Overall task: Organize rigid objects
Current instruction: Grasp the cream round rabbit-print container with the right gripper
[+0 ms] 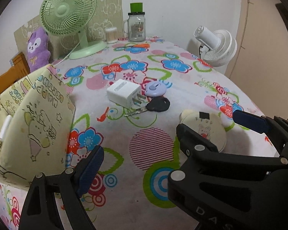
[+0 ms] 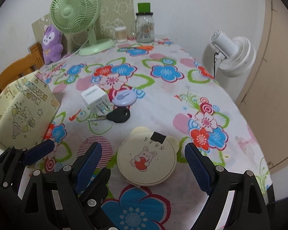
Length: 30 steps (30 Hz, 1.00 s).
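Am holding right gripper [image 2: 142, 163] spread, empty, straddling round cream case [image 2: 146, 161] lying flat on tablecloth [image 2: 182, 103]. Left gripper [image 1: 144, 159] spread, empty. Risk: low, smooth lid slipping from pads; grippers standing near each other, possibly colliding.

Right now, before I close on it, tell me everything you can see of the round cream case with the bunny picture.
The round cream case lies flat on the flowered tablecloth, lid up and shut. It looks like hard plastic, with two small bear-like ears at its far edge, a printed bunny hugging a red heart, and a black square patch near the top. It sits between the right gripper's open fingers; no contact is visible.
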Tool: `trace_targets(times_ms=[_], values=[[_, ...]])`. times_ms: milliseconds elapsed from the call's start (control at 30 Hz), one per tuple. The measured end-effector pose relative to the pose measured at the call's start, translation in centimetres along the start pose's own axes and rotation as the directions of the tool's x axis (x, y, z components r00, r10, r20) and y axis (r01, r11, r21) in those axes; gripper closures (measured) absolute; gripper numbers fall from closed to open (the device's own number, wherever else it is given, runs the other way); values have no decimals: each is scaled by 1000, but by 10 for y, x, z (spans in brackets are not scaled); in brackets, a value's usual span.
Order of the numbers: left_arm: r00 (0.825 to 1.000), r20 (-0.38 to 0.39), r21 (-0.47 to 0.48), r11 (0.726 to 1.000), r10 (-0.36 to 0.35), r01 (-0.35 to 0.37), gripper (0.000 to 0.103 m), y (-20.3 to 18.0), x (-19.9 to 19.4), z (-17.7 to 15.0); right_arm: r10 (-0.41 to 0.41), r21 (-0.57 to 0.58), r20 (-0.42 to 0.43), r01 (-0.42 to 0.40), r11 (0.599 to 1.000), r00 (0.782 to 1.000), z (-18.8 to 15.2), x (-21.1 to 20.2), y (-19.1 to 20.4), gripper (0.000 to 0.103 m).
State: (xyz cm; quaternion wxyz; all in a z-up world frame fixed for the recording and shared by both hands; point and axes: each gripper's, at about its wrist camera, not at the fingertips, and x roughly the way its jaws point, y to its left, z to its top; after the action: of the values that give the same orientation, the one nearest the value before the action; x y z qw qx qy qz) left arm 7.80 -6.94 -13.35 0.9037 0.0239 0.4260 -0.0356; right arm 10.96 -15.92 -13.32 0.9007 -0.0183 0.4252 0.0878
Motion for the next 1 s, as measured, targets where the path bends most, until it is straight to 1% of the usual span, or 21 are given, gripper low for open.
trace_targets(times_ms=[333, 367, 467, 567, 800, 1000], values=[[999, -51, -2, 1000, -14, 14, 12, 4, 17, -6, -8, 36, -89, 12, 999, 996, -6, 28, -6, 13], [999, -49, -4, 1000, -16, 16, 12, 5, 17, -6, -13, 34, -76, 16, 999, 997, -6, 27, -5, 13], [999, -47, 7, 1000, -16, 16, 12, 4, 17, -5, -21, 27, -80, 24, 999, 997, -5, 30, -3, 13], [999, -50, 8, 1000, -14, 15, 10, 3, 19, -3, -50, 15, -83, 51, 999, 995, -3, 31, -2, 23], [998, -52, 15, 1000, -18, 19, 10, 2, 24, 5, -52, 35, -73, 55, 998, 996, 2, 34, -7, 24], [999, -42, 10, 1000, -23, 23, 10, -3, 32, 20, -78, 50, -53, 81, 996, 996, 14, 35, -15, 23]])
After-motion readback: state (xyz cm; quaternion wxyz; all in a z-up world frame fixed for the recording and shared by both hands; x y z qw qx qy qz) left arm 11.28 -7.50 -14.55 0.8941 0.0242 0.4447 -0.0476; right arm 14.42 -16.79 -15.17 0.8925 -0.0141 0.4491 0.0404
